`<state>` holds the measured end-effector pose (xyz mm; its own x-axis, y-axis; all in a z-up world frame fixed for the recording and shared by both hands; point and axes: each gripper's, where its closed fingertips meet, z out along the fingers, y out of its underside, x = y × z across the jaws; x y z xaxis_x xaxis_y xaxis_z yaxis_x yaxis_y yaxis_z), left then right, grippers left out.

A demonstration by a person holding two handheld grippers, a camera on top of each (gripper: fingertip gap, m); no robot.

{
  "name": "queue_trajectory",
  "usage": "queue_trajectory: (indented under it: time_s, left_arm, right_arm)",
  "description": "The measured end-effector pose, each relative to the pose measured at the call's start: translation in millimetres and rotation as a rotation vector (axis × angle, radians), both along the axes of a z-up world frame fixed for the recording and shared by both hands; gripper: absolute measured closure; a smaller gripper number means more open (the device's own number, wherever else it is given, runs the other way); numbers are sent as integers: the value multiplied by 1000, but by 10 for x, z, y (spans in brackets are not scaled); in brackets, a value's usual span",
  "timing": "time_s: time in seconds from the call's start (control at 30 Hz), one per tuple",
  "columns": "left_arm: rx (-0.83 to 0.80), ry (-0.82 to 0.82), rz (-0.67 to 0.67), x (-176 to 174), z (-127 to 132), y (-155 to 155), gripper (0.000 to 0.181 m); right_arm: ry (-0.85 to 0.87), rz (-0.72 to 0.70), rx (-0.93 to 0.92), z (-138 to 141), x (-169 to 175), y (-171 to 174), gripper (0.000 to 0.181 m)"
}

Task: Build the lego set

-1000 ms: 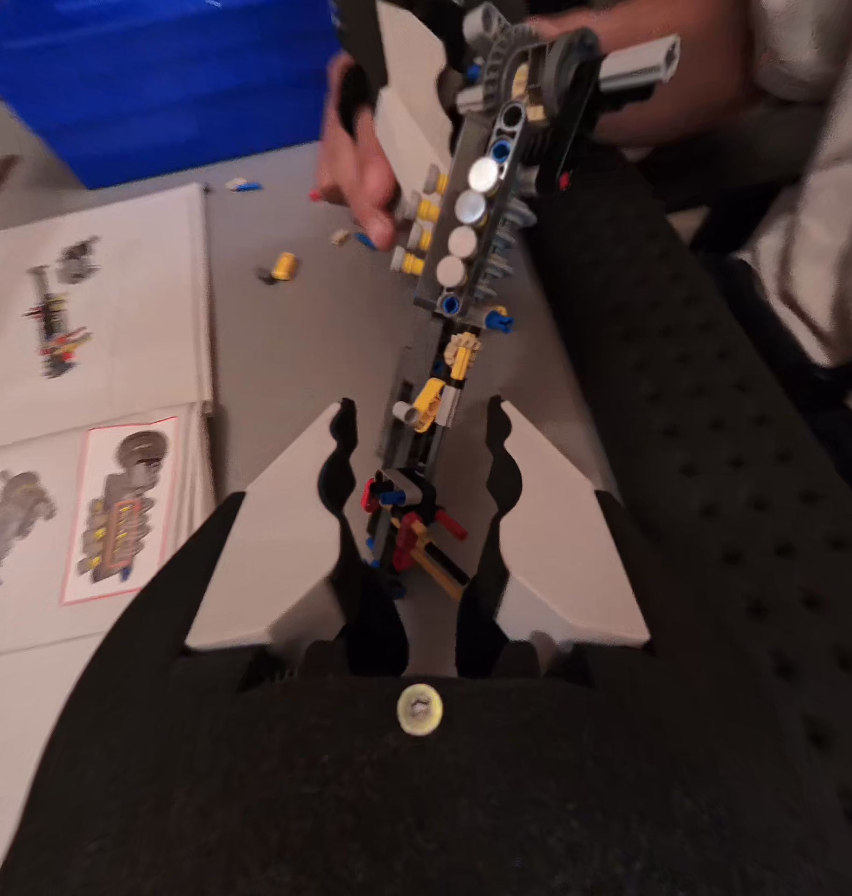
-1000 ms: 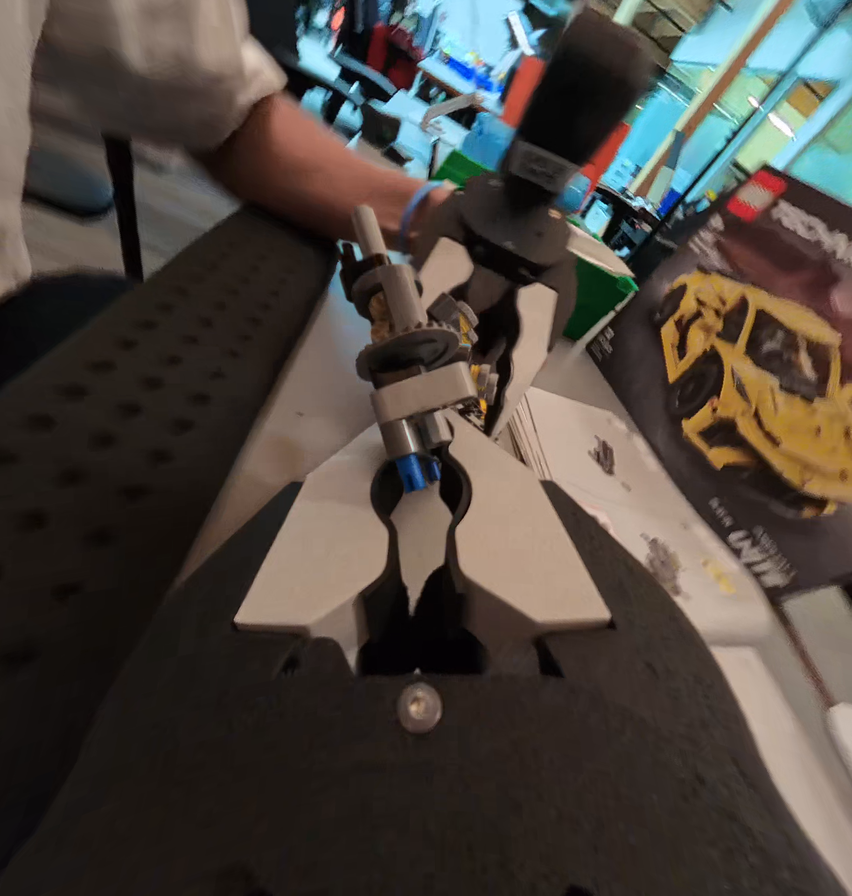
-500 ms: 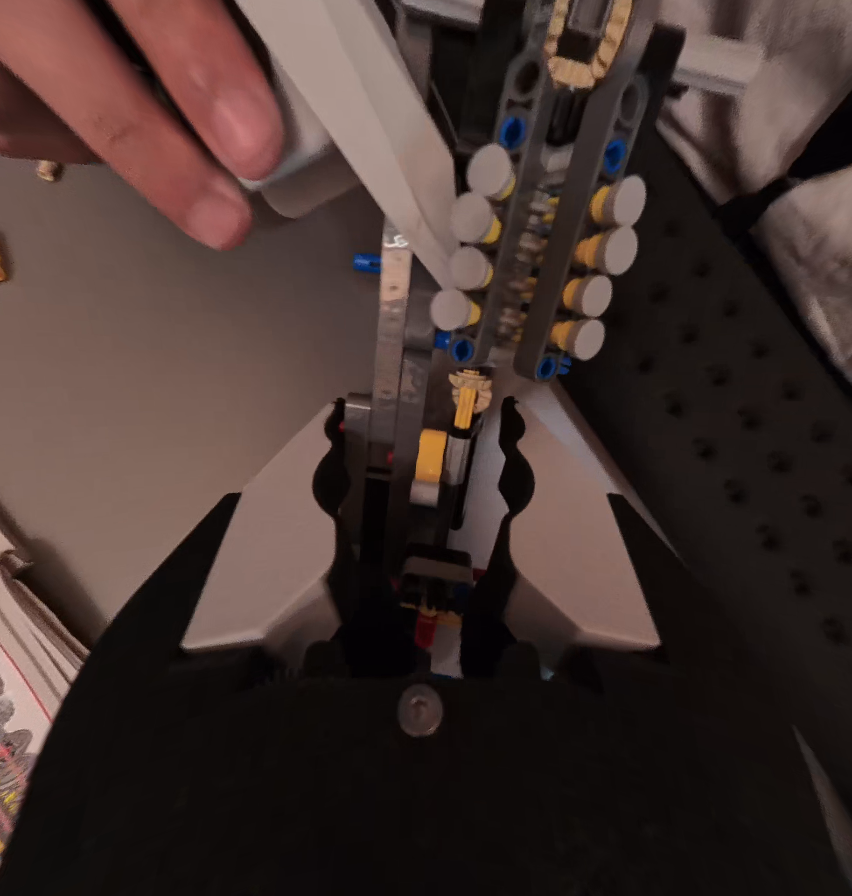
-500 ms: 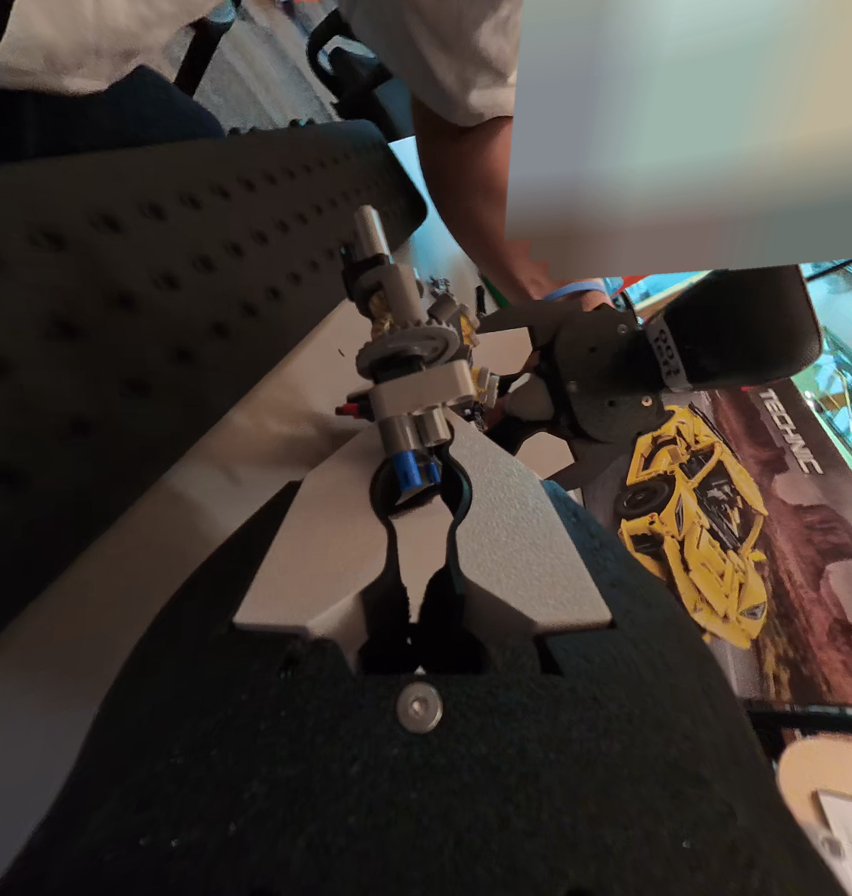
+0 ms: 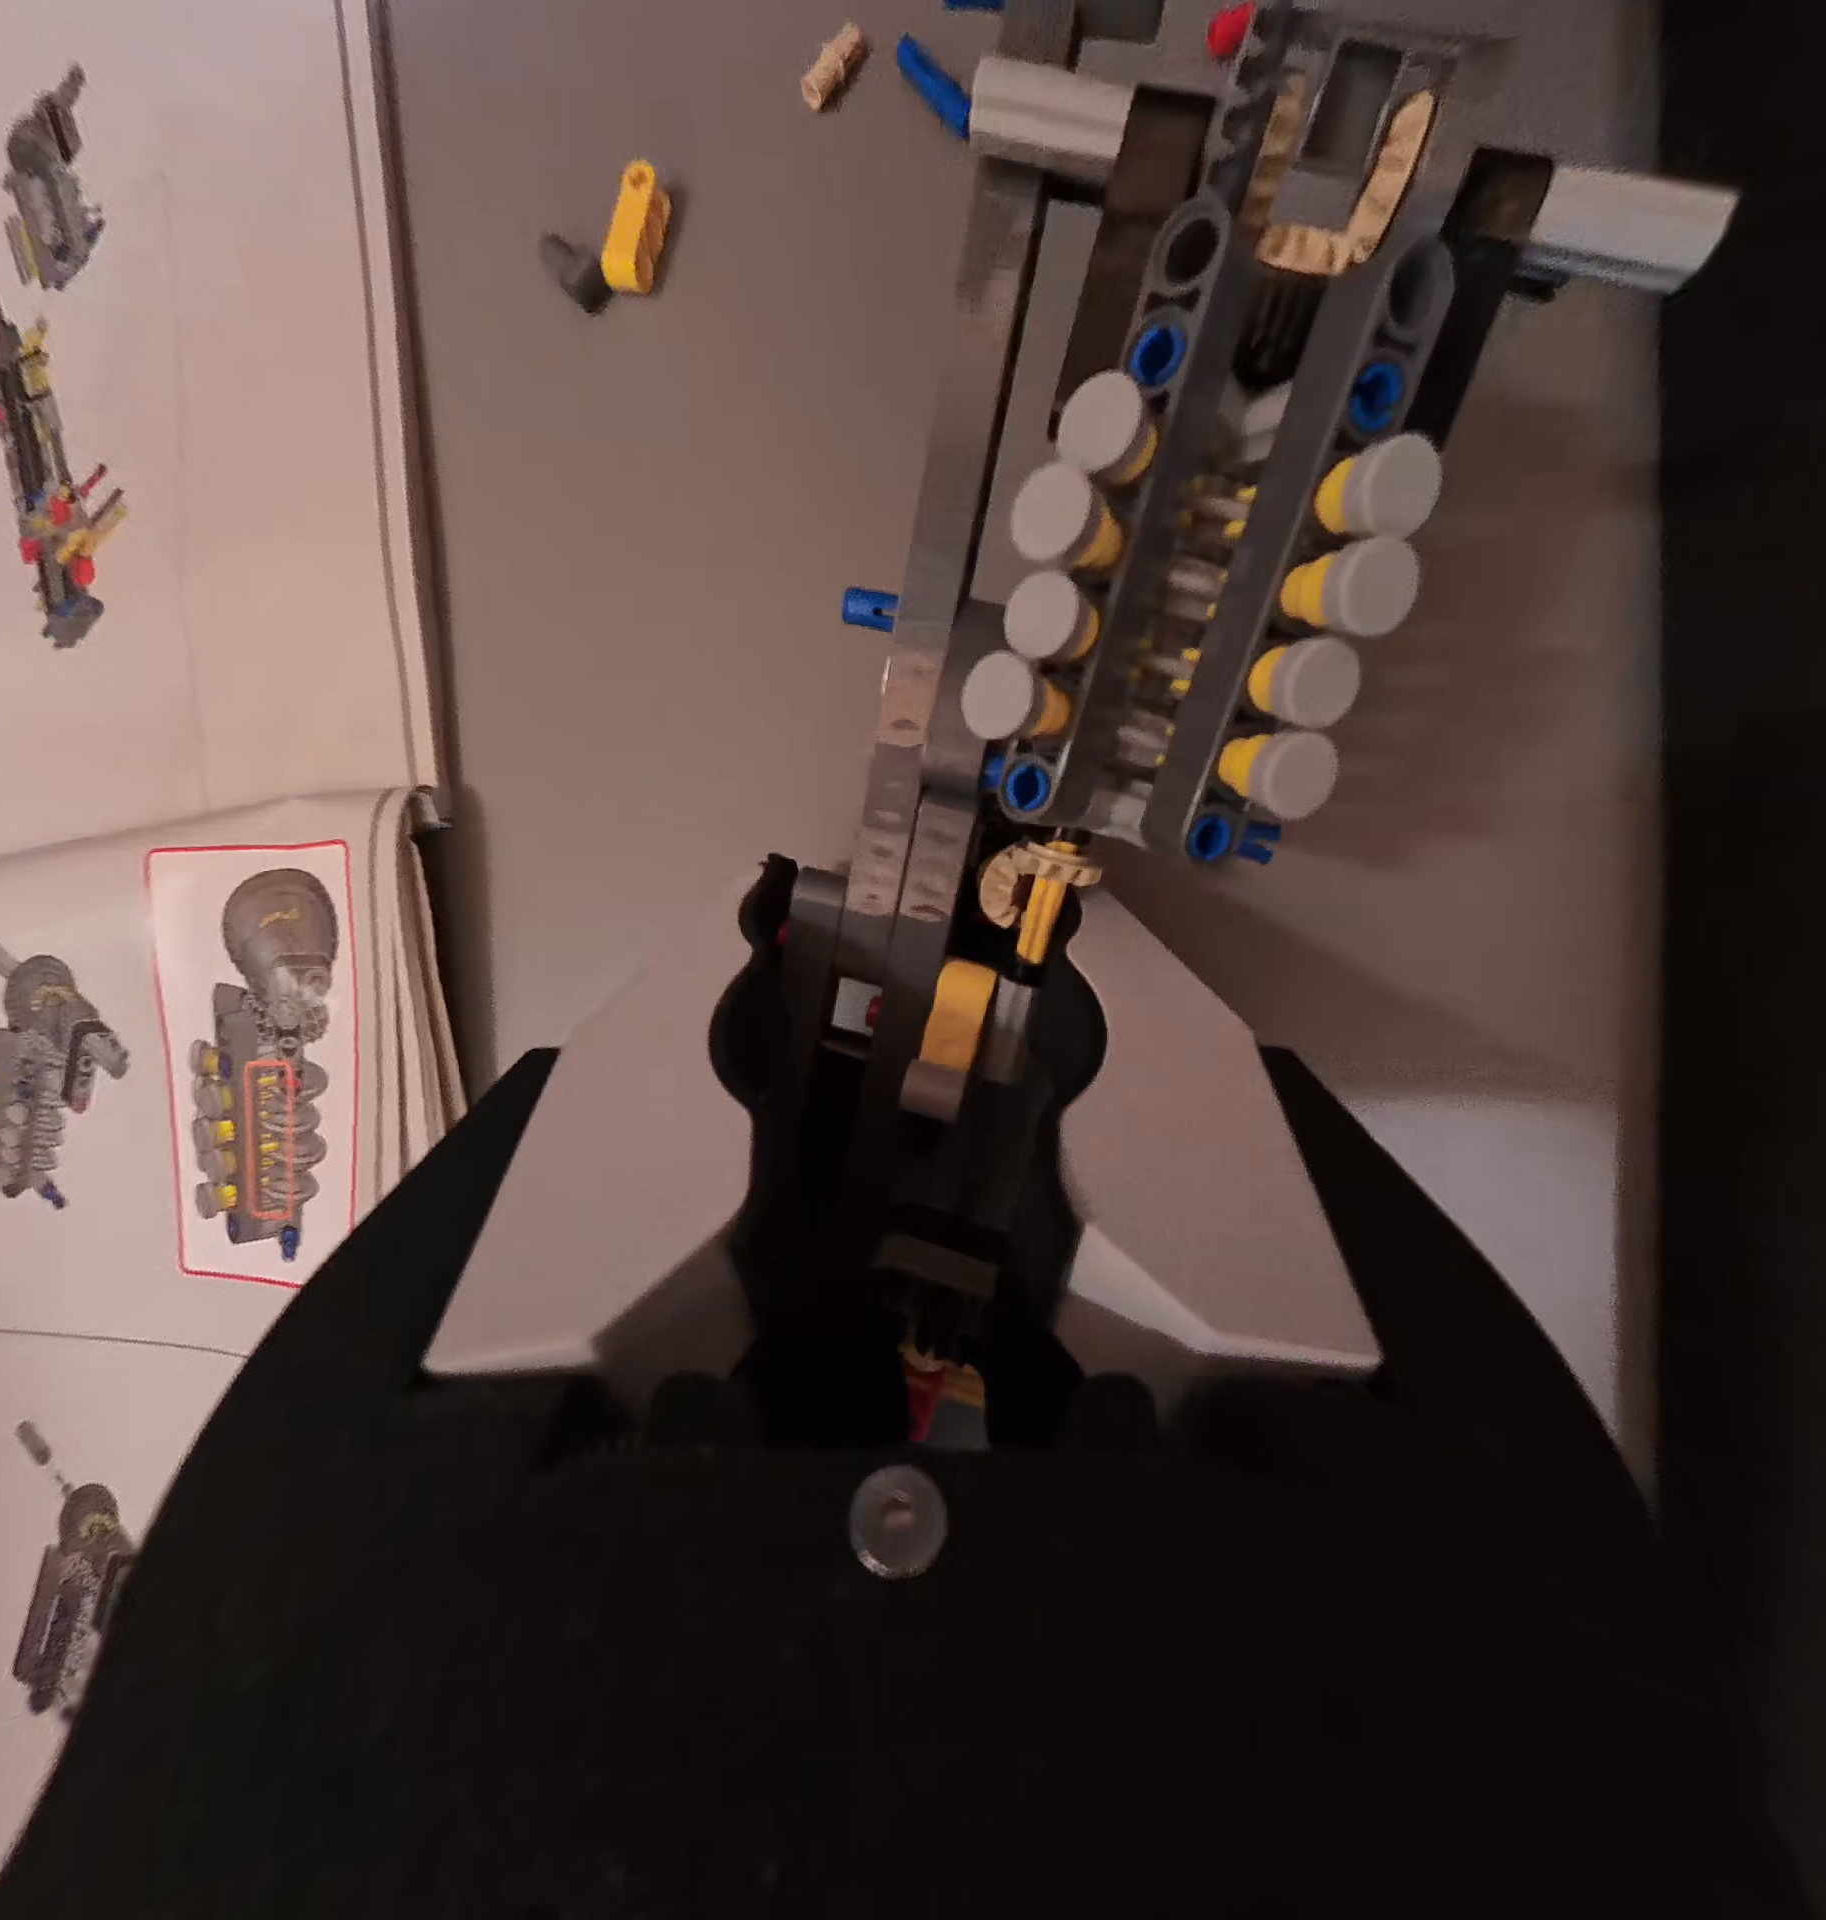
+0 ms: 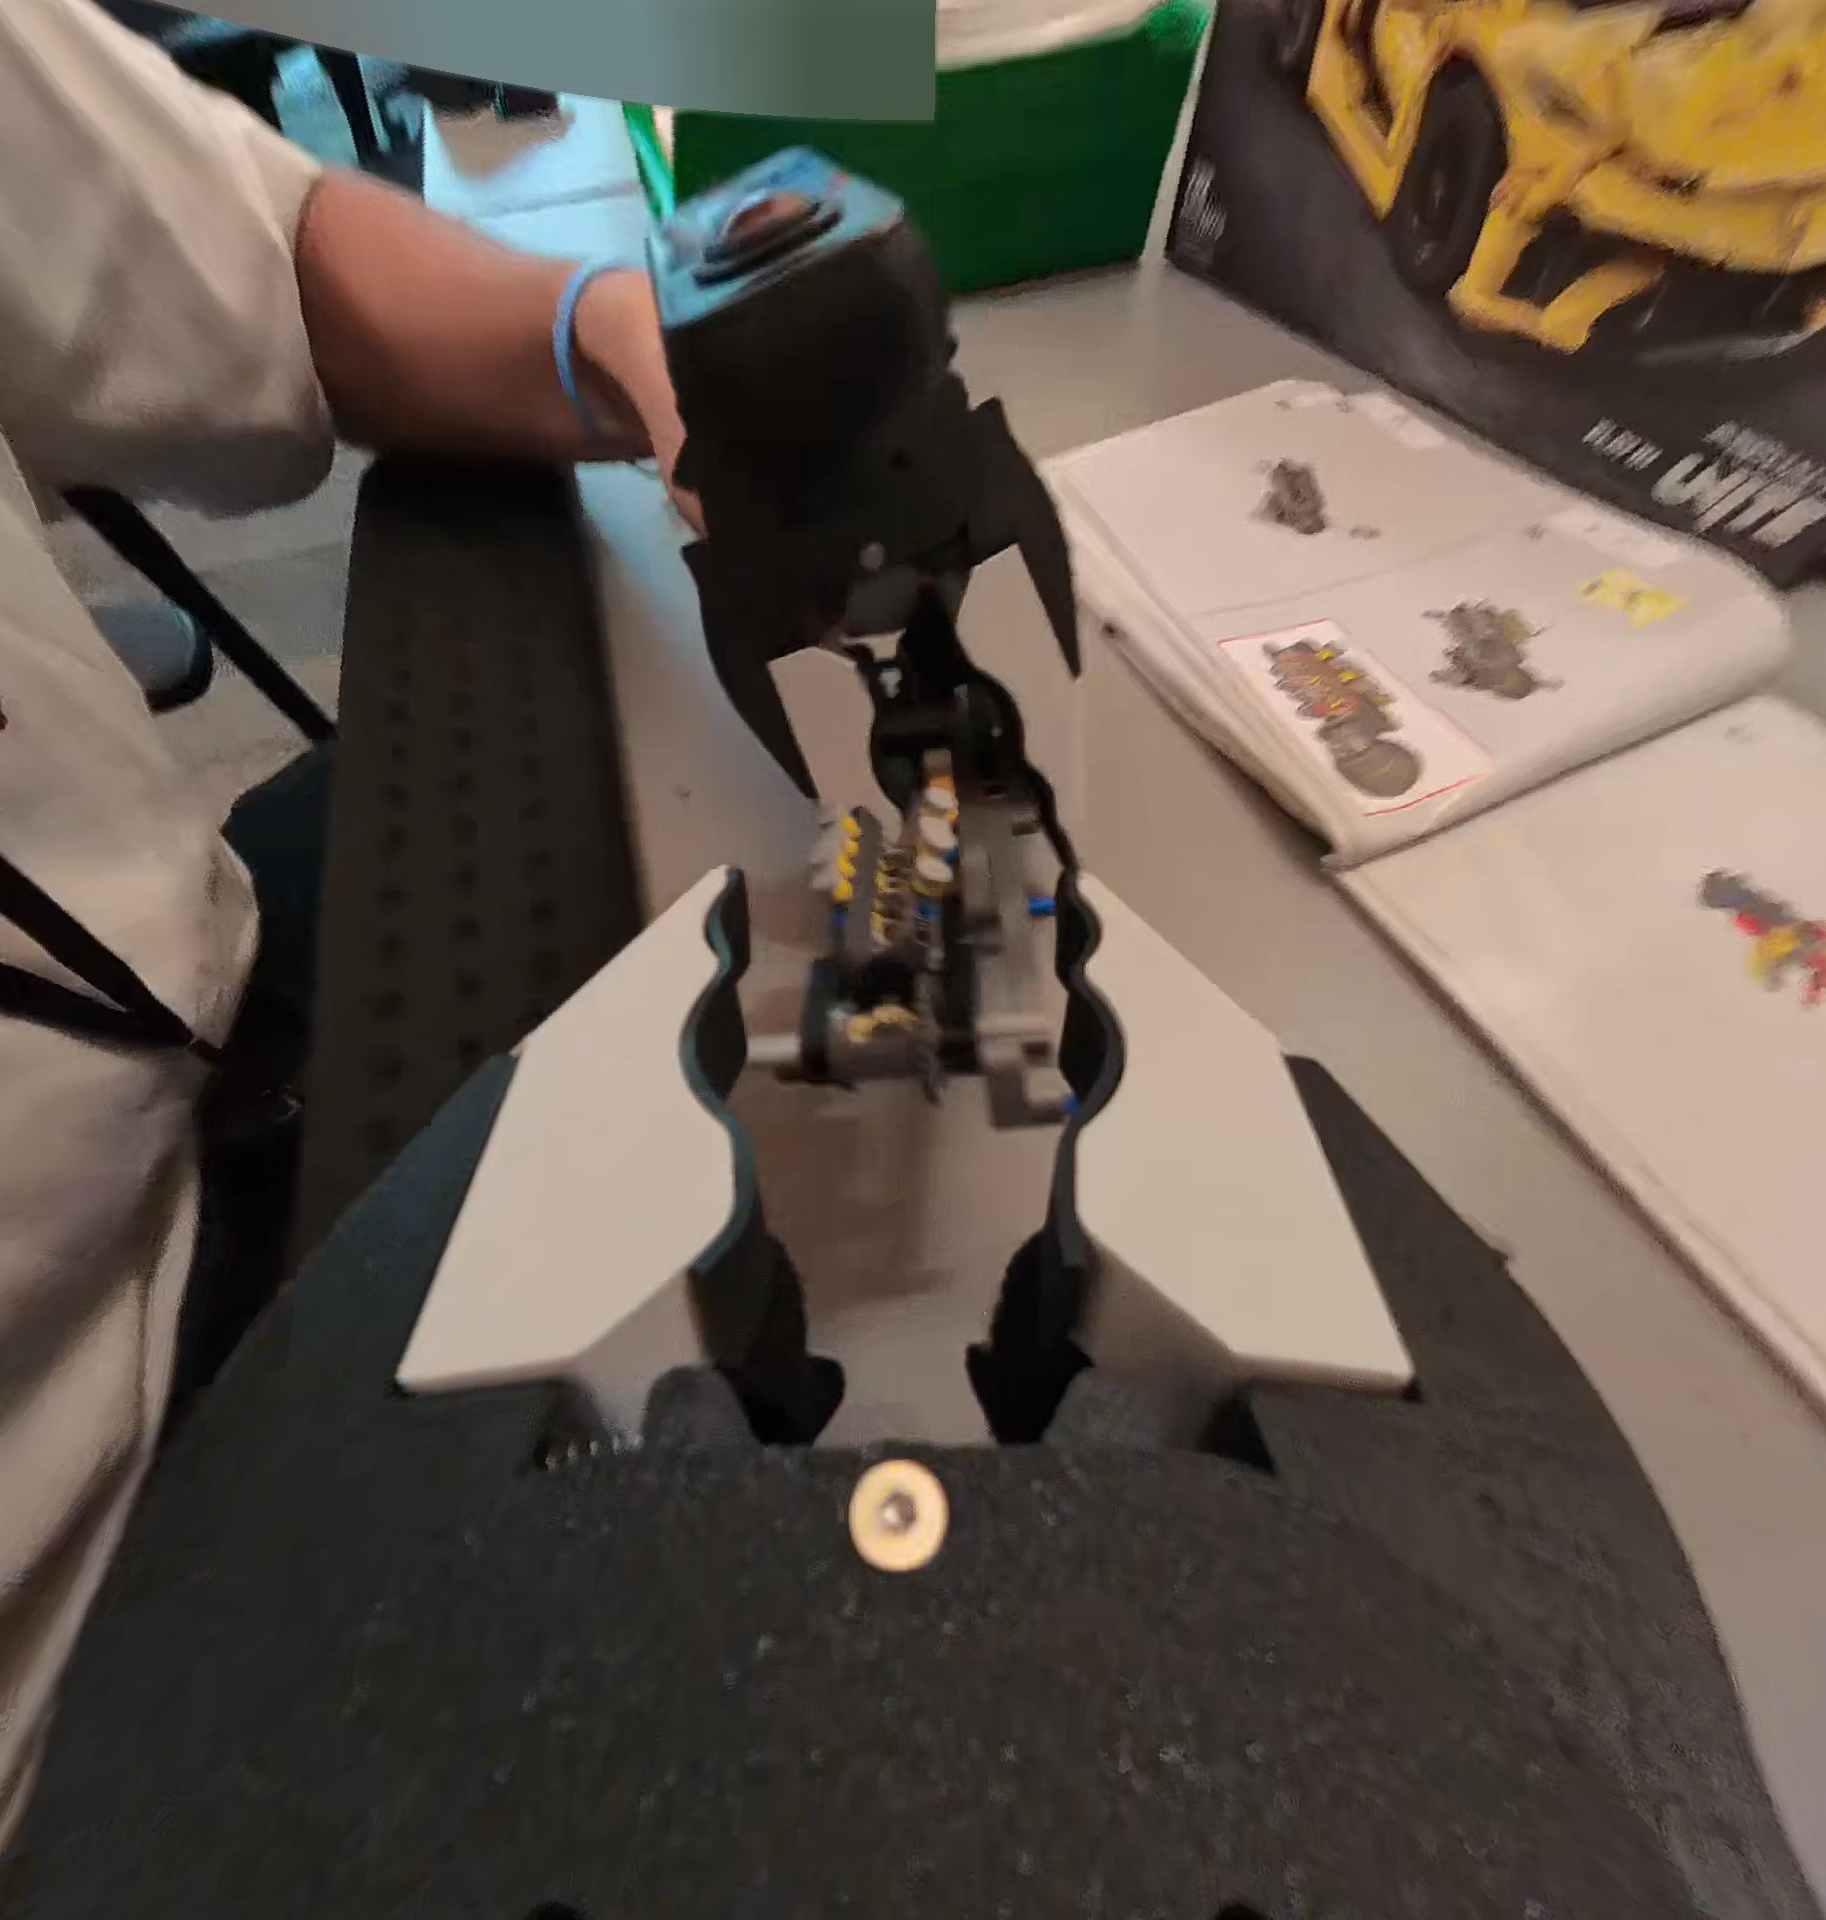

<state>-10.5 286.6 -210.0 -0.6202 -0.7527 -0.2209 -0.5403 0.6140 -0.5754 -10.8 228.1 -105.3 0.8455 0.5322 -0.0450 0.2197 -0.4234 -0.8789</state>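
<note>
The lego engine assembly is a long grey frame with two rows of grey-and-yellow pistons and blue pins. My left gripper is shut on its narrow near end and holds it low over the grey table. In the right wrist view the assembly lies ahead, between the tips of my right gripper, which is open and touches nothing. The left gripper shows there too, coming down from the far side onto the assembly's far end, with a person's hand behind it.
Open instruction booklets lie at the left and at the right. Loose pieces lie on the table: a yellow beam, a blue pin, a tan piece. A black perforated strip runs along the table edge. The set's box and a green bin stand behind. The left gripper's tips are roughly 12 cm from the right gripper's.
My right gripper has opened and let go of the assembly's geared end. My left gripper has closed on the narrow end, and the assembly has come down flatter over the table.
</note>
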Motion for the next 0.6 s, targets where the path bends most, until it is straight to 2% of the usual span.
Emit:
queue_trajectory:
  time_s: [0.03,0.13,0.17,0.23,0.33,0.4,0.5,0.6]
  left_arm:
    - [2,6,5,-2,-1,-24,137]
    - [19,-9,-4,0,3,-41,138]
    - [18,-14,-6,-5,4,-41,138]
    - [-6,-9,-13,-32,0,-54,137]
    - [-37,-6,-40,-76,-2,-77,134]
    - [-55,18,-72,-135,-5,-99,133]
    - [-79,33,-85,-156,-3,-111,131]
    - [-135,28,-81,-157,138,-84,124]
  right_arm:
    - [-29,-4,-42,-90,-93,13,119]
    - [-139,-47,-81,-341,-198,127,113]
    - [-164,-60,-100,-416,-186,150,116]
    - [-200,-70,-87,-459,-146,185,134]
    - [-236,9,-86,-491,-199,154,147]
    - [-239,73,-108,-547,-214,101,148]
    - [-257,171,-44,-577,-215,86,148]
    - [-428,202,-52,-804,-40,142,149]
